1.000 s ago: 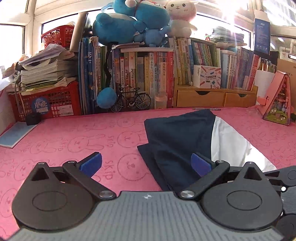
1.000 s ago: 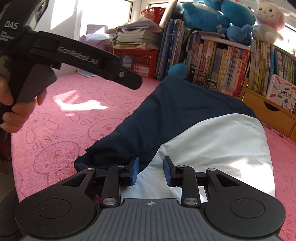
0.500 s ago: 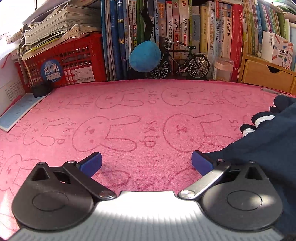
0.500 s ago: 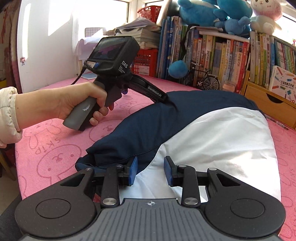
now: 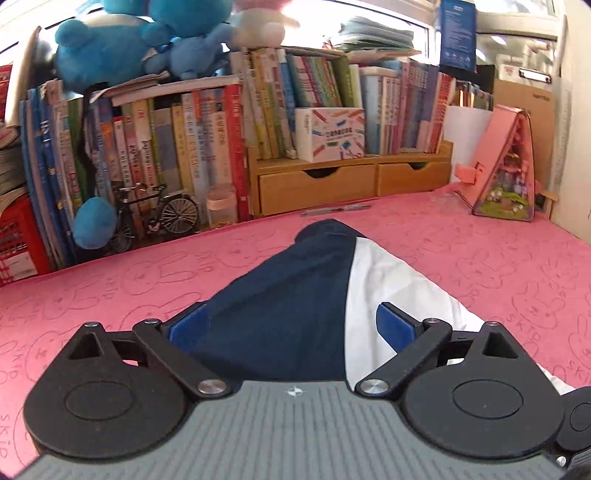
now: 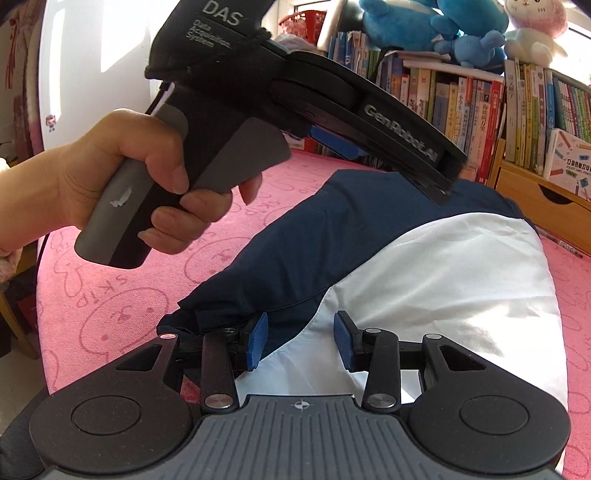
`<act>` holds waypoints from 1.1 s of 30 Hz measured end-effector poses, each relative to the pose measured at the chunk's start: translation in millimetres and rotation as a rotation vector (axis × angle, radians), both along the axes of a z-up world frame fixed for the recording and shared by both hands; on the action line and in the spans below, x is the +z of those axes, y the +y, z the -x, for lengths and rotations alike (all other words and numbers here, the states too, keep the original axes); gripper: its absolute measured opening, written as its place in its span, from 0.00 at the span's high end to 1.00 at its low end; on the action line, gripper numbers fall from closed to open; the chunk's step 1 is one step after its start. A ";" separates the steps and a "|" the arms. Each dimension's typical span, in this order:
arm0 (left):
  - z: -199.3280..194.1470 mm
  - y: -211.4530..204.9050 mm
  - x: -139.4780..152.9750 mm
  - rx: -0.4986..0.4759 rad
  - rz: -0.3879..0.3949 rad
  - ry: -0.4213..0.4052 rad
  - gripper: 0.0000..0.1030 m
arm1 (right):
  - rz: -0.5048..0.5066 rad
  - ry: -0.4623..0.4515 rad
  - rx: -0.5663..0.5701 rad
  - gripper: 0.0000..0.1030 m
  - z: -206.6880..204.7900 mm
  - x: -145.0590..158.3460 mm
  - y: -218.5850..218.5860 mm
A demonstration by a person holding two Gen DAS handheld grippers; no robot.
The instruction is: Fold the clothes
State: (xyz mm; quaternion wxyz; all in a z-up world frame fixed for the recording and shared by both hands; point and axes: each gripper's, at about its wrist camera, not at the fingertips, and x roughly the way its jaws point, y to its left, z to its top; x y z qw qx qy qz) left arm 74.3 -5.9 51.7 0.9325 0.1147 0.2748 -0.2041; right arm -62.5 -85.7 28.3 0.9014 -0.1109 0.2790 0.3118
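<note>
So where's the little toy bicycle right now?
In the left wrist view, the bicycle stands at far left against the books, between a blue plush ball and a small jar.

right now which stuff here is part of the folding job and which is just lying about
For the job:
- navy and white garment
- left gripper, open
- right gripper, open

Lying about:
- model bicycle
- books
- blue plush toy
- pink toy house
- wooden drawers

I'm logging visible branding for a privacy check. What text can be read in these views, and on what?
"DAS", "Data Acquisition System": left claw's handle body.
"GenRobot.AI": that claw's arm.
"SKIP": pink bunny mat, repeated.
Book spines and white box: print too small to read.
</note>
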 end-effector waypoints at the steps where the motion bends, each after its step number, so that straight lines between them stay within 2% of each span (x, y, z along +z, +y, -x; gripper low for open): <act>1: -10.3 -3.8 -6.1 0.005 -0.012 0.014 0.04 | 0.001 -0.001 0.000 0.60 0.4 0.1 0.4; 2: -21.0 -6.3 -12.2 0.015 -0.020 0.028 0.00 | 0.002 -0.001 -0.001 0.59 0.9 0.2 0.8; 4: -39.7 -4.1 -20.1 0.043 -0.017 0.056 0.00 | 0.002 0.000 -0.002 0.58 1.1 0.4 1.6; 7: -54.4 1.9 -23.1 0.074 -0.046 0.045 0.00 | 0.003 -0.001 -0.002 0.57 2.1 0.9 2.8; 11: -53.4 0.9 -27.9 0.063 -0.080 0.015 0.00 | 0.001 0.002 -0.004 0.55 2.1 2.1 1.9; 17: -64.7 4.8 -35.5 0.111 -0.025 0.036 0.00 | -0.008 0.013 -0.012 0.53 -5.1 3.1 -0.2; 21: -63.9 3.7 -35.9 0.111 -0.029 0.030 0.00 | -0.008 0.015 -0.011 0.52 -6.1 2.9 0.2; 24: -59.0 9.0 -25.8 0.122 -0.019 0.027 0.00 | -0.036 0.031 0.001 0.49 -6.3 4.4 -4.2; 27: -42.2 25.0 -7.3 0.164 0.012 -0.002 0.00 | -0.104 0.049 0.015 0.28 7.2 11.2 -21.4; 28: -33.3 33.2 -0.4 0.175 0.031 -0.019 0.00 | -0.132 0.047 0.009 0.16 15.5 14.7 -31.0; 29: -24.3 41.4 6.6 0.186 0.051 -0.036 0.00 | -0.161 0.045 0.004 0.12 23.9 18.2 -40.9; 31: -3.8 60.6 15.8 0.197 0.098 -0.054 0.00 | -0.200 0.019 -0.003 0.12 44.6 27.0 -62.0; 33: 17.2 77.4 19.2 0.206 0.136 -0.047 0.00 | -0.201 -0.023 -0.062 0.09 61.0 33.8 -84.8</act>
